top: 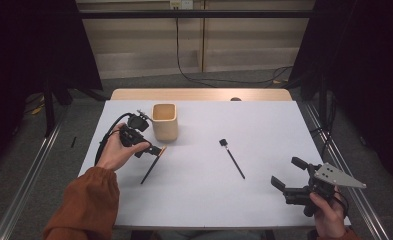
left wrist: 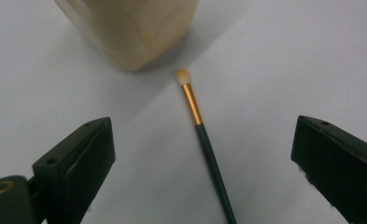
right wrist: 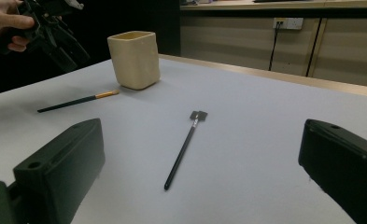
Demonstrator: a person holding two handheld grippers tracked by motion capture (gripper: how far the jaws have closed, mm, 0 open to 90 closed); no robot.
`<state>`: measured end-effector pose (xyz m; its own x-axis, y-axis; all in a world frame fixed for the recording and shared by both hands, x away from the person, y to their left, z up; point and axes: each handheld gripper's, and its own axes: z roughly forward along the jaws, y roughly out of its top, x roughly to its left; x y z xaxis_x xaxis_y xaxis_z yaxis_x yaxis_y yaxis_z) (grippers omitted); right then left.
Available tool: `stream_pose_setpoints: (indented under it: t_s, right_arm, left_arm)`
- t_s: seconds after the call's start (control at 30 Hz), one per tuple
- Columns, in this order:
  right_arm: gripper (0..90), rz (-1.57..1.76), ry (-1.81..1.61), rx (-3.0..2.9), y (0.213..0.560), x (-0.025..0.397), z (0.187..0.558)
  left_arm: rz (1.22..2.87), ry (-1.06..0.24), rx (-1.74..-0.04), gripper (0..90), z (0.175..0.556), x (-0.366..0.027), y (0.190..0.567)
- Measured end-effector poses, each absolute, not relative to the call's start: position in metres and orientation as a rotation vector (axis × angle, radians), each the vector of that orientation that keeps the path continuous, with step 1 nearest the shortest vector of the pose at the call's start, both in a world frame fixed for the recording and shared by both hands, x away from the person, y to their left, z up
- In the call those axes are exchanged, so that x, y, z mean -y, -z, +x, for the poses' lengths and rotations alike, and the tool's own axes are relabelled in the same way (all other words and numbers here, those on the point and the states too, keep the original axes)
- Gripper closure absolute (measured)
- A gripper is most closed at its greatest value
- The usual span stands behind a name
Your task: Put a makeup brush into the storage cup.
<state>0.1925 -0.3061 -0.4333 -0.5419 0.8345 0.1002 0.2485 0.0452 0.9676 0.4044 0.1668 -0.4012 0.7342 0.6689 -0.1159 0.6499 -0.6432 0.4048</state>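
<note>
Over the table's [top: 264, 125] left side, the left gripper [left wrist: 202, 154] is hovering with its jaws standing wide apart above the gold-banded brush [left wrist: 201, 130], gripping nothing. That brush is lying flat on the white surface, its pale tip just beside the cream cup [top: 164, 121] but not touching it. Near the table's right front corner, the right gripper [right wrist: 195, 172] is also gaping, pointing toward a black brush [top: 232, 158] lying mid-table, well apart from it.

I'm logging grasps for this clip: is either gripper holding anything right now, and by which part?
Nothing is held. The left gripper hangs open over the gold-banded brush; the right gripper is open too, away from the black brush.
</note>
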Motion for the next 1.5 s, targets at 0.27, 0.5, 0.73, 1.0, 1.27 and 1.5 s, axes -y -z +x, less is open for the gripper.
stream_pose_setpoints:
  t_s: [0.27,0.5,0.73,1.0,1.27,1.5]
  right_arm:
    - [0.0,1.082,-1.517,-1.838,0.434,0.306,0.193]
    - [0.0,1.081,-1.516,-1.841,0.434,0.305,0.193]
    - [0.0,1.076,-1.512,-1.847,0.434,0.305,0.193]
    - [0.0,1.081,-1.515,-1.846,0.434,0.305,0.192]
    - [0.0,1.082,-1.516,-1.850,0.434,0.305,0.192]
    - [0.0,1.081,-1.518,-1.854,0.434,0.304,0.193]
  left_arm:
    - [2.598,-0.018,-1.012,6.9,0.411,-0.157,0.406]
    - [2.687,-0.059,-1.127,12.6,0.419,-0.152,0.419]
    - [2.671,-0.011,-1.152,17.3,0.420,-0.149,0.425]
    - [2.643,0.005,-1.180,41.9,0.416,-0.144,0.427]
    - [2.662,0.040,-1.183,53.7,0.415,-0.138,0.434]
    - [2.689,0.045,-1.201,61.7,0.415,-0.136,0.440]
